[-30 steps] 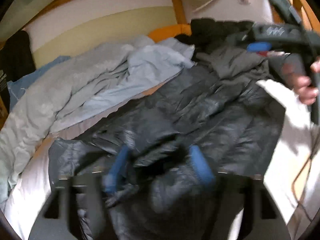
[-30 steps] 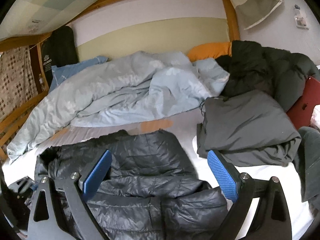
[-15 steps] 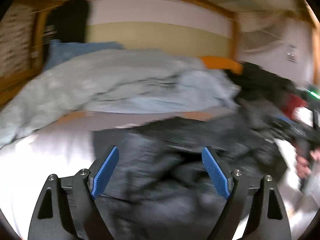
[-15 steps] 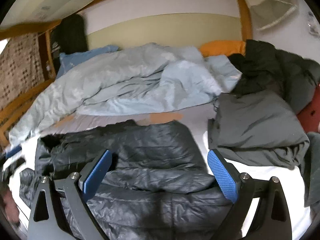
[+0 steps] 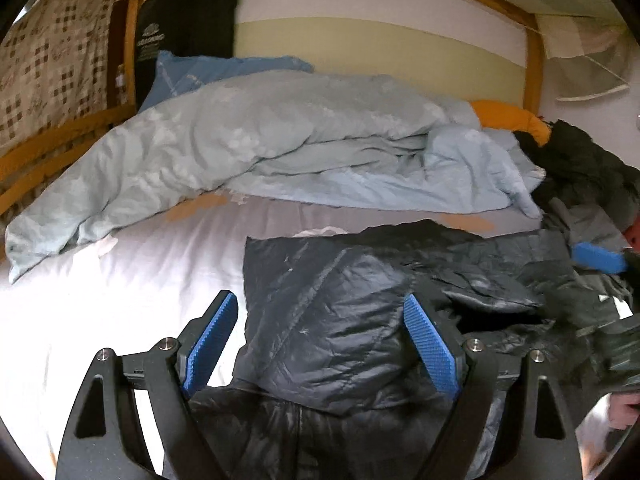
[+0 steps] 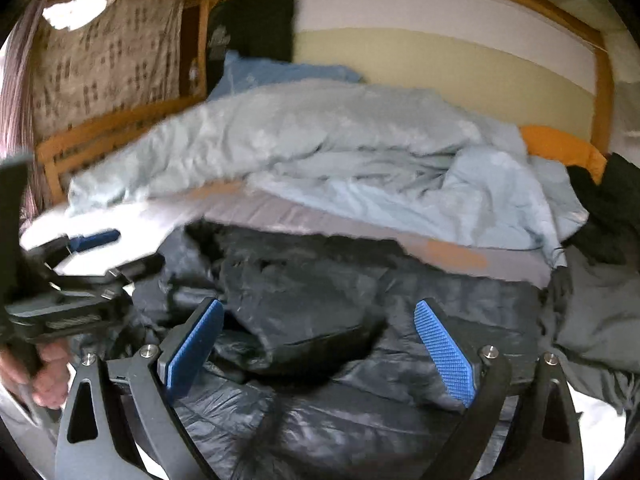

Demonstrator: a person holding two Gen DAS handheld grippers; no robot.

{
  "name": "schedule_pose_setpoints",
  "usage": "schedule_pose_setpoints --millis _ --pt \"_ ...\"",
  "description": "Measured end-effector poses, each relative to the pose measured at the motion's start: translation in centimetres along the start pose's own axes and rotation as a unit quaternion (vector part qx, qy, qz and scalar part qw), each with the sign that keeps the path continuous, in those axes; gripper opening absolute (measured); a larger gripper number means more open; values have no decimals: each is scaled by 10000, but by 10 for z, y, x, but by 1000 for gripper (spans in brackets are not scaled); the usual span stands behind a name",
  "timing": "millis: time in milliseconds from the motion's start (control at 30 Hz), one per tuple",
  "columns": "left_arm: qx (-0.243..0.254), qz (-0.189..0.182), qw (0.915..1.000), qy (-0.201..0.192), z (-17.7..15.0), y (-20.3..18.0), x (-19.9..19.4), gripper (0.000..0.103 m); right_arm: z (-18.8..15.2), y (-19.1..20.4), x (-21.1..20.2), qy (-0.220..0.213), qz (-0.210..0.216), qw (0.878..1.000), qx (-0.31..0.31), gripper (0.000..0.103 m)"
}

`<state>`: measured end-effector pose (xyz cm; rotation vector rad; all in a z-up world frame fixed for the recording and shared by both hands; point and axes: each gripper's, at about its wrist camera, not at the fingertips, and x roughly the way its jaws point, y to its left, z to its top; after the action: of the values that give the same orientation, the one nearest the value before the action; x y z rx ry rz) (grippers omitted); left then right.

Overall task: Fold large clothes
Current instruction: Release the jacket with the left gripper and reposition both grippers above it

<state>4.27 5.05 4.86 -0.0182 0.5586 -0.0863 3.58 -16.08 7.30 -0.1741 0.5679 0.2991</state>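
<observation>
A black quilted puffer jacket lies crumpled on the white bed sheet, with one flap folded over its middle. My left gripper hovers open above the jacket's left part, and no fabric is pressed between its blue pads. My right gripper is also open, low over the jacket, with cloth under the pads but none pinched. The right gripper shows at the right edge of the left wrist view. In the right wrist view, a hand holds the left gripper at the left.
A rumpled light blue duvet fills the far half of the bed, with a blue pillow and an orange pillow behind it. A grey garment and a dark coat are piled at the right. The wooden bed frame runs along the left.
My left gripper let go of the jacket fabric it had between its pads, rolled level and swung left. My right gripper moved left over the jacket and now looks across it.
</observation>
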Motion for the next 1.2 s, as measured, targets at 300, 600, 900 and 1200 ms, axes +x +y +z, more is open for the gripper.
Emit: schedule_pose_setpoints --millis 300,600,900,1200 --pt "334 193 9989 267 1 0 29 85 -30 -56 17 469 -1256 9893 568 96" --pt "85 372 9953 887 -8 26 71 43 -27 -126 -13 193 -1280 9879 855 97" --pt "405 1074 9836 1388 -31 18 113 58 -56 -165 9 739 -1221 9766 1606 97" --pt "419 1364 9793 1436 -46 24 124 66 -50 -176 -13 109 -1325 9778 1623 97"
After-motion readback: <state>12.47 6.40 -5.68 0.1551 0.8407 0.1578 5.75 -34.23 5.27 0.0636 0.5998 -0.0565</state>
